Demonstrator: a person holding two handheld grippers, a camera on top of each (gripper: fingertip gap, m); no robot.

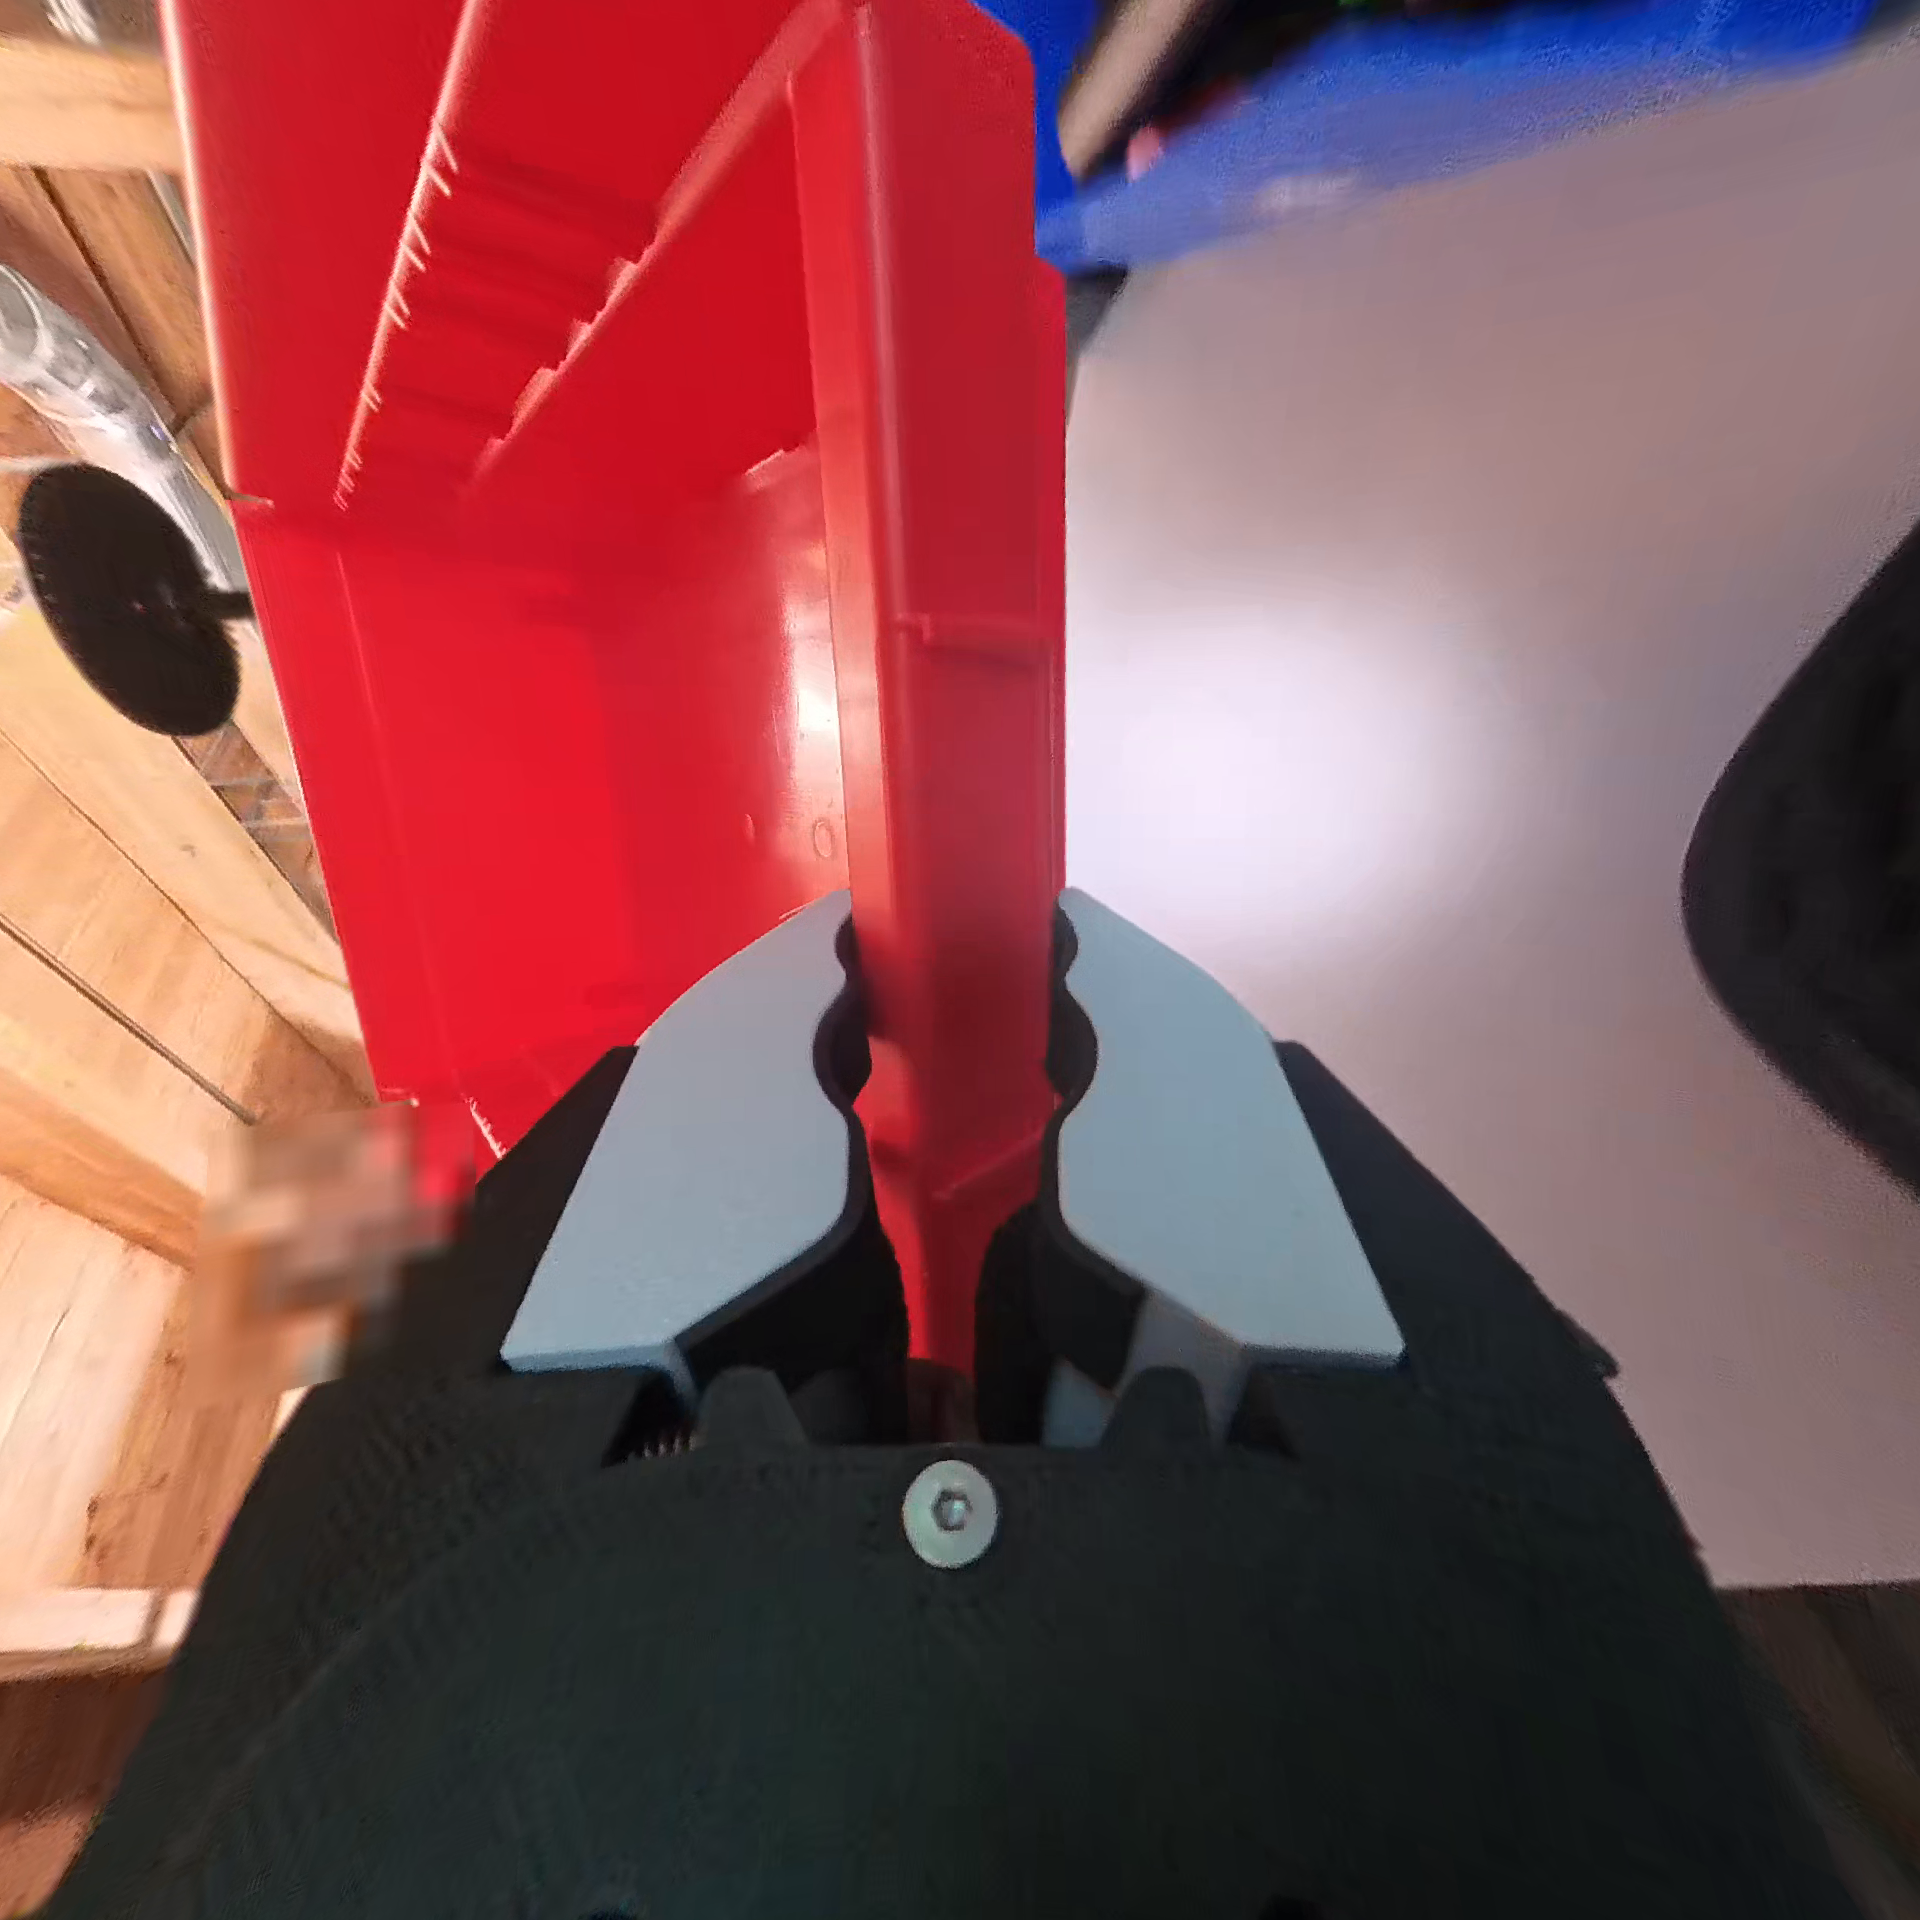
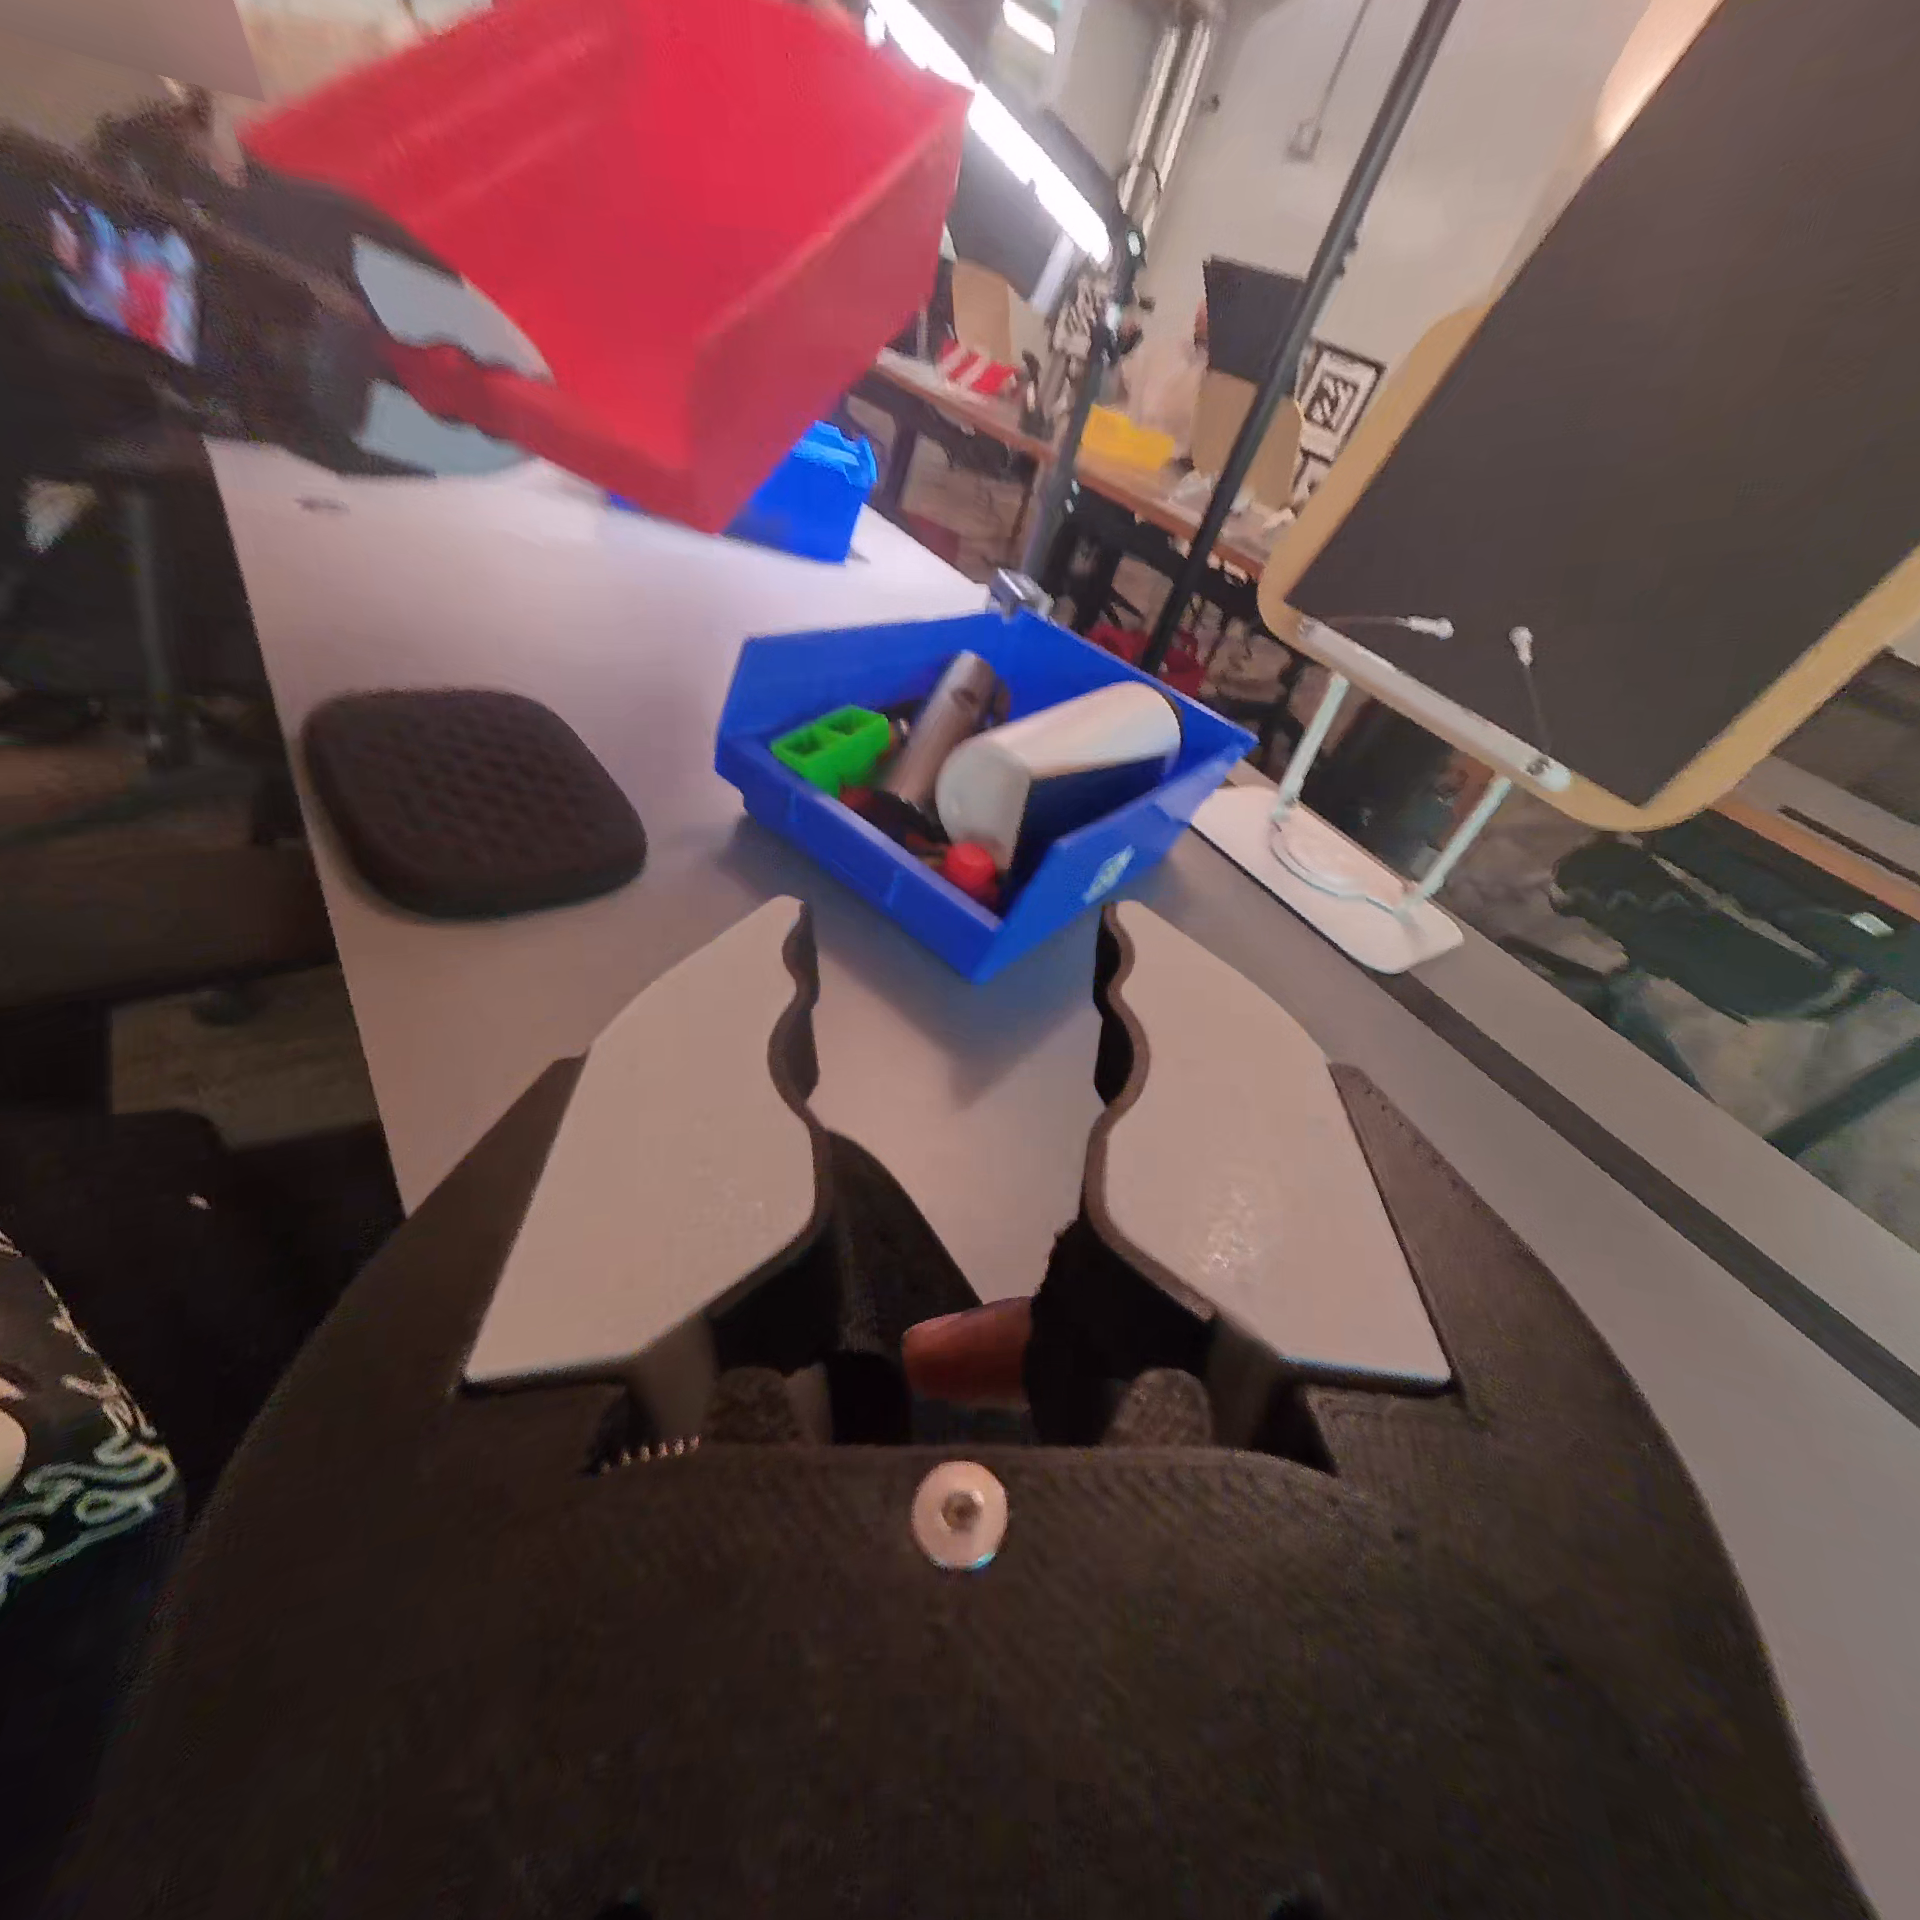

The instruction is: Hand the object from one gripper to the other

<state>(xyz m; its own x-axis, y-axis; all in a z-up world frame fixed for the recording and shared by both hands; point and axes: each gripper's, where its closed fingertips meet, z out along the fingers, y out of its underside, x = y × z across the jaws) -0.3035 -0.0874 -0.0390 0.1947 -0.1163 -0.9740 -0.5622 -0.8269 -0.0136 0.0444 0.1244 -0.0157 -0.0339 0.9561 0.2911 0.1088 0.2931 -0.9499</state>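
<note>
A red plastic bin [image 1: 623, 520] fills the left wrist view, turned on its side with its empty inside facing me. My left gripper [image 1: 951, 935] is shut on one wall of the bin. In the right wrist view the same red bin [image 2: 644, 260] hangs in the air at the upper left, above the table, with the left gripper's grey fingers [image 2: 447, 312] on its near edge. My right gripper [image 2: 951, 925] is open and empty, low over the grey table [image 2: 468, 582], well short of the red bin.
A blue bin [image 2: 977, 800] with a white bottle, a green block and small parts sits on the table just beyond the right gripper. A black pad [image 2: 468, 800] lies at the left. A second blue bin [image 2: 810, 499] stands farther back. A board on a white stand [image 2: 1621, 416] is at the right. The tips of one gripper are about 40 cm away from the tips of the other.
</note>
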